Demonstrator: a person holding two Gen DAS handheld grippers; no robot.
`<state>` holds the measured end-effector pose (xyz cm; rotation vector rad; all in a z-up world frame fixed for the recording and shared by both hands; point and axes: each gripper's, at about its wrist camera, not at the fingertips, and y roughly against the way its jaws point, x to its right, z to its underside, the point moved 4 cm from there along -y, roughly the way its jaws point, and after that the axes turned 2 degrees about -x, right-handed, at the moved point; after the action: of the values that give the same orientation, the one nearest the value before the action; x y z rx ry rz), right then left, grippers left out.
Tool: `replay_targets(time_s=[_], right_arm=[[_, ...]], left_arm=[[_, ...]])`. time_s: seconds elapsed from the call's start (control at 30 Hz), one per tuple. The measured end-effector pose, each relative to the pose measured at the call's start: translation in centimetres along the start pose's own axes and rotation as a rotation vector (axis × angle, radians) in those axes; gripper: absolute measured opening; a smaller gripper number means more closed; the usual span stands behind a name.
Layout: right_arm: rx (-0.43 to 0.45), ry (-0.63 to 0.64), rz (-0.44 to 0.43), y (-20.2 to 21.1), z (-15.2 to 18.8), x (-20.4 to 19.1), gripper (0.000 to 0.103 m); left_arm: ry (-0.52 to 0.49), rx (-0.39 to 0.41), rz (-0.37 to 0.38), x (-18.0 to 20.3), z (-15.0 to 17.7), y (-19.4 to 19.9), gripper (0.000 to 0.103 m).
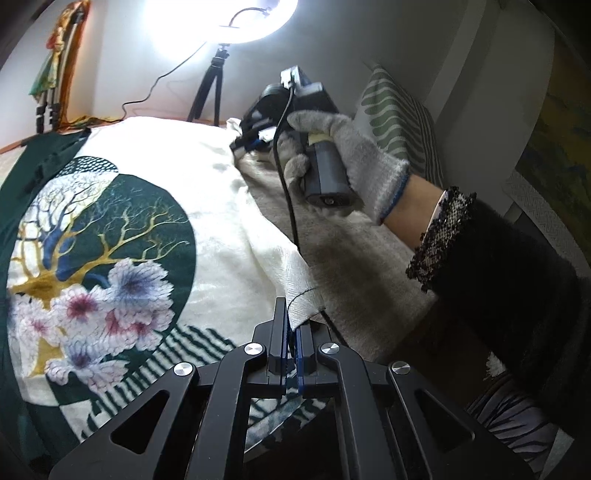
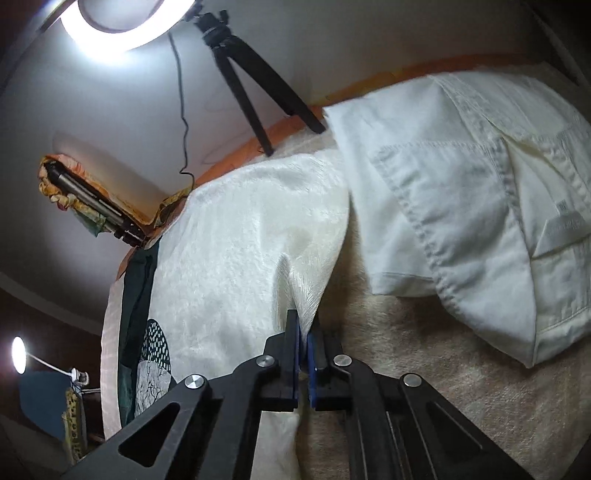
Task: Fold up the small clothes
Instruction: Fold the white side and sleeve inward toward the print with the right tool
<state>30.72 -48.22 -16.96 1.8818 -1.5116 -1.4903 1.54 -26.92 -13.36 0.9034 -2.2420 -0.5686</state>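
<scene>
A cream cloth with a dark green tree-and-flower print [image 1: 110, 240] lies spread on a beige bed cover [image 1: 351, 266]. My left gripper [image 1: 293, 325] is shut on the cloth's near right corner. My right gripper [image 1: 255, 138], held by a grey-gloved hand [image 1: 351, 155], is at the cloth's far right edge. In the right wrist view the right gripper [image 2: 303, 332] is shut on a pinched fold of the same cloth [image 2: 251, 229]. A folded white garment with stitched seams [image 2: 461, 206] lies to the right on the beige cover [image 2: 424, 369].
A ring light [image 1: 221, 18] on a black tripod [image 1: 208, 92] stands at the far edge by the wall. A green-and-white patterned pillow [image 1: 399, 122] leans at the right. A second tripod wrapped in cloth [image 1: 55, 74] leans in the far left corner.
</scene>
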Motion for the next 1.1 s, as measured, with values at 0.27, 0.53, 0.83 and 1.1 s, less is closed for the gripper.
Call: replay_targets(time_s=[0.27,0.53,0.83,1.1], right_arm=[[0.040,0.261,0.060,1.1,-0.4,-9.6,0.000],[-0.025,0.499,0.133,-2.6,2.6,-18.4,0.000],[-0.097,0.633,0.178,-7.9,6.2,-23.6,0.000],[-0.112,0.603,0.184,-9.4,6.2,-23.4,0.000]], left_arm=[[0.088,0.034,-0.011,-2.2,1.0,2.0,0.002],[0.184,0.059,-0.032,-4.9,3.0,4.2,0.002],[0.281,0.057,-0.060,-8.6,5.1,6.2,0.002],[0.315,0.049,-0.135,-9.9,4.6,6.9,0.042]])
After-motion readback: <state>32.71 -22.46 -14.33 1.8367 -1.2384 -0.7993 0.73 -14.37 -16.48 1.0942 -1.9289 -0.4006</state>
